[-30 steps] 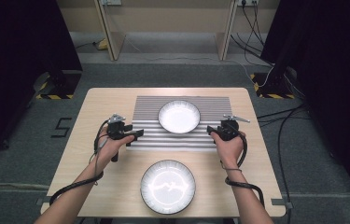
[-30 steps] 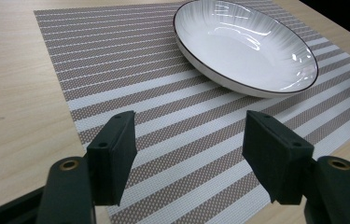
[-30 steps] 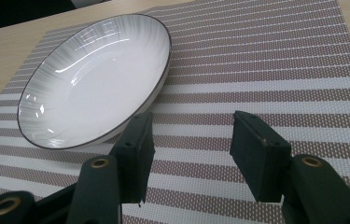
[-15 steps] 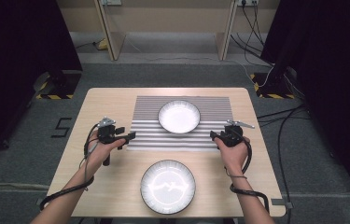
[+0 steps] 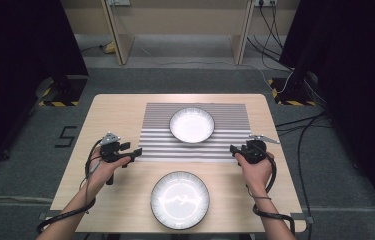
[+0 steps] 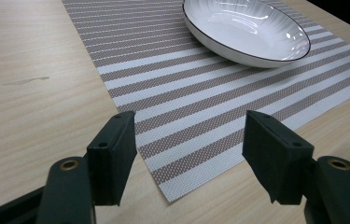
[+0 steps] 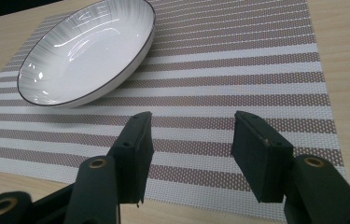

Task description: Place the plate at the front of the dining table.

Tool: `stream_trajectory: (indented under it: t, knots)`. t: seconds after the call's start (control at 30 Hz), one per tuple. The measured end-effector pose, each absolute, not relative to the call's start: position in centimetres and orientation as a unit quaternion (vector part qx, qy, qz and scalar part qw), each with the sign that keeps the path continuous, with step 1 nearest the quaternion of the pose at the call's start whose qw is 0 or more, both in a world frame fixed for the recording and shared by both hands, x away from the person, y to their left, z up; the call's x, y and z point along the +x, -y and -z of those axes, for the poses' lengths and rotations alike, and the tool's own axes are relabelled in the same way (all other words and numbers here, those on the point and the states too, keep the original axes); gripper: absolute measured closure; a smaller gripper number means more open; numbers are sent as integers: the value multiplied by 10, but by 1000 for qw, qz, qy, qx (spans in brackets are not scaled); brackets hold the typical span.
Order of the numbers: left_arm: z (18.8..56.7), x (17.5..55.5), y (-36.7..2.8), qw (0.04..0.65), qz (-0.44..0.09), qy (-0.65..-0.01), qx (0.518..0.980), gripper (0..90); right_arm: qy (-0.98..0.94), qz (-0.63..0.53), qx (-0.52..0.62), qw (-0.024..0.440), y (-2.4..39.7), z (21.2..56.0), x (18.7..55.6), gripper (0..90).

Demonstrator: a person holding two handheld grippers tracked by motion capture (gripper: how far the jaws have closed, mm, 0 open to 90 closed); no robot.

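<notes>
1. Left gripper (image 5: 136,152): since a second ago it has drawn back leftward and toward the near side, off the striped placemat (image 5: 195,131); it now sits over bare desk (image 5: 120,112) just beside the mat's near-left corner. Fingers (image 6: 115,156) stand wide, holding nothing; the mat corner lies between and just past them in the left gripper view.
2. Placemat: flat, mid-desk toward the far side, carrying a white plate (image 5: 192,124) with a dark rim. A second, ribbed plate (image 5: 180,199) sits on bare desk at the near edge, between the forearms.
3. Right gripper (image 5: 233,149): likewise pulled back toward the near side, now at the mat's near-right corner. Fingers (image 7: 135,154) wide, empty; the mat's near edge runs beneath them in the right gripper view.
4. Judgement: both grippers have lined up on the mat's near corners, open, which reads as set-up for pinching the two corners; no contact with the mat yet.
</notes>
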State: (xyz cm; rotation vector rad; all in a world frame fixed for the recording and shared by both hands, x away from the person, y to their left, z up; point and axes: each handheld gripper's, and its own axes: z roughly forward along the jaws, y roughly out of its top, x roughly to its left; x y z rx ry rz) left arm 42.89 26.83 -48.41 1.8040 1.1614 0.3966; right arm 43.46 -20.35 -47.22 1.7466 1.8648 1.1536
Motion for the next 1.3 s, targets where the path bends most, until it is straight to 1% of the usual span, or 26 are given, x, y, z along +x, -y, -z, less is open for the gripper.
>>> stream_trajectory:
  t: [0.33, 0.4, 0.53, 1.3]
  knots:
    - [487, 412, -285, 462, -169, -478, 728, 346, -654, -410, 612, 174, 212, 471, 419, 478]
    - [488, 408, -289, 467, -160, -483, 723, 346, -653, -409, 614, 173, 215, 472, 416, 477]
    - [494, 402, -294, 467, -159, -489, 719, 346, -644, -410, 622, 172, 223, 475, 410, 475]
    - [499, 367, -326, 462, -185, -509, 702, 349, -633, -407, 631, 186, 248, 481, 370, 474]
